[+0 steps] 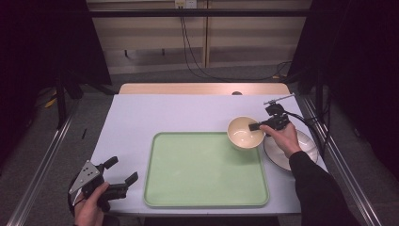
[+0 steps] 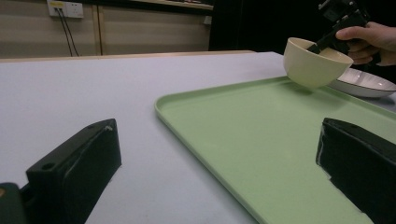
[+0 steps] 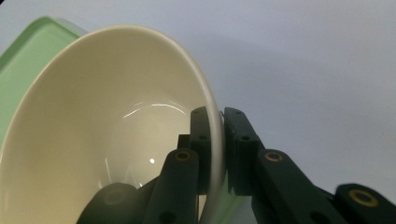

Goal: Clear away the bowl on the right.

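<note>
The right gripper (image 1: 261, 125) pinches the cream bowl (image 1: 244, 133) by its rim at 3 o'clock, holding it tilted above the green tray (image 1: 205, 188) corner, likely for transfer. The left gripper (image 1: 121, 176) idles, jaws wide.

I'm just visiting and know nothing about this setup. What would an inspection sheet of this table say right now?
Surface: pale table top, wooden strip along its far edge.
Job's things: cream bowl, lifted and tilted over the far right corner of the green tray; white plate on the table right of the tray.
Clutter: nothing seen.
Grippers: right gripper has its jaws shut on the bowl's rim, one jaw inside and one outside; left gripper, jaws open and empty, held at the table's near left corner.
Cables: black cable trailing from the right gripper; black leads hanging from a wall socket.
Surroundings: dark curtains either side, metal rails, grey floor.
</note>
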`<state>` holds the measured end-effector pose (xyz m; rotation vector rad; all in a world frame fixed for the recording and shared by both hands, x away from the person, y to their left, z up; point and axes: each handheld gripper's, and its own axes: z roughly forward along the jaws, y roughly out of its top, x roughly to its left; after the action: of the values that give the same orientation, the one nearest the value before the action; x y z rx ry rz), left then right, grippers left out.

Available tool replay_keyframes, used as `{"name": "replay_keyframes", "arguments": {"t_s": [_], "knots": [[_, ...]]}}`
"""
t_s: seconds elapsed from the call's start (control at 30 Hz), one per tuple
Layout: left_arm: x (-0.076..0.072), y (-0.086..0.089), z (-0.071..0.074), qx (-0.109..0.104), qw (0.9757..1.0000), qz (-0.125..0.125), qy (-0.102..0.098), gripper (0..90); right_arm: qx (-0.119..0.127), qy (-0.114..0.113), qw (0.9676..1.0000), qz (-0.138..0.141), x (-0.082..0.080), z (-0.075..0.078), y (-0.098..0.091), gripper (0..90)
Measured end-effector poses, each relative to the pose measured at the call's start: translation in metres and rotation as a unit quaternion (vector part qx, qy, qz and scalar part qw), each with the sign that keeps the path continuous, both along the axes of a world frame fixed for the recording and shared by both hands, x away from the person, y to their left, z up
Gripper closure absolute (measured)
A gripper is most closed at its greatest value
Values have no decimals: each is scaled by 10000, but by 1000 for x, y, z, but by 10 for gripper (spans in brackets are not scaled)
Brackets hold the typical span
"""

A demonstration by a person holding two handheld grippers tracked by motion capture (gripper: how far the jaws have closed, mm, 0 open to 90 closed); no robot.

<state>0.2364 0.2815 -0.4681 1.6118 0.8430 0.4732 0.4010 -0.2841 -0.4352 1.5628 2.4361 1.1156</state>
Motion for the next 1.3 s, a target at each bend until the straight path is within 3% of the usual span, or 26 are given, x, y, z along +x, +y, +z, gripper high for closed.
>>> {"name": "replay_keyframes", "arguments": {"t_s": [0.43, 0.9, 1.3], "knots": [[0, 1, 0, 39, 10000, -18, -6, 0, -242, 186, 9995, -8, 2, -11, 6, 833], [0, 1, 0, 41, 10000, -25, 2, 1, -240, 238, 9994, -115, 1, -18, 5, 842], [0, 1, 0, 37, 10000, -17, 3, 0, -190, -145, 9997, -97, -4, -22, 5, 832]]}}
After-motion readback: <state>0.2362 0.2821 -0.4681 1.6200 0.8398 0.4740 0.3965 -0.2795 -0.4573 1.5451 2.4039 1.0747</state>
